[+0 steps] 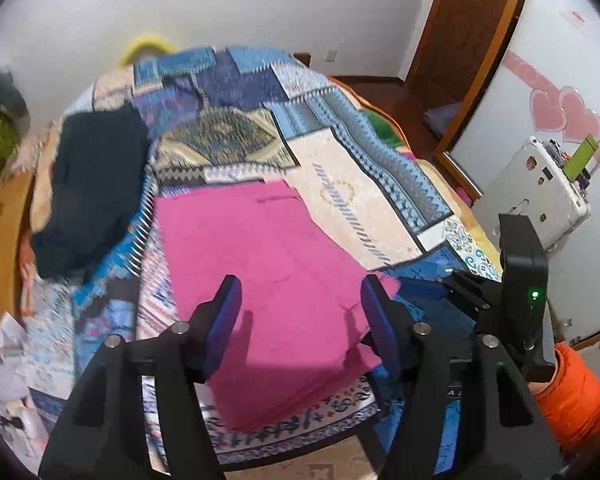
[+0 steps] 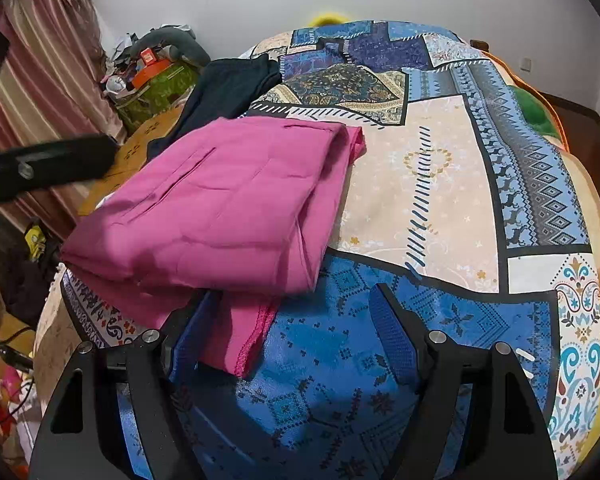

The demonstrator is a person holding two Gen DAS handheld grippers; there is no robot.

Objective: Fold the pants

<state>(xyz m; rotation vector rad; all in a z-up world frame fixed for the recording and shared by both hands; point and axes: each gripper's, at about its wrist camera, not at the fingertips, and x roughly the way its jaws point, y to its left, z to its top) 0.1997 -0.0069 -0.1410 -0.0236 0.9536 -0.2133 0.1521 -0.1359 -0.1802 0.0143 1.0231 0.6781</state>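
Note:
The magenta pants point(image 1: 260, 280) lie folded in a flat stack on the patterned bedspread point(image 1: 340, 184). In the right wrist view the pants point(image 2: 212, 208) show as a thick folded bundle with a hem corner sticking out toward me. My left gripper point(image 1: 300, 304) is open and empty, hovering just above the near part of the pants. My right gripper point(image 2: 288, 320) is open and empty over the bedspread point(image 2: 440, 200), with its left finger beside the protruding hem. The right gripper's body also shows at the right of the left wrist view point(image 1: 516, 280).
A dark garment point(image 1: 92, 188) lies on the bed's far left, seen also in the right wrist view point(image 2: 228, 84). A white case point(image 1: 540, 196) stands by the wardrobe at right. Clutter and a green box point(image 2: 156, 84) sit beside the bed near the curtain.

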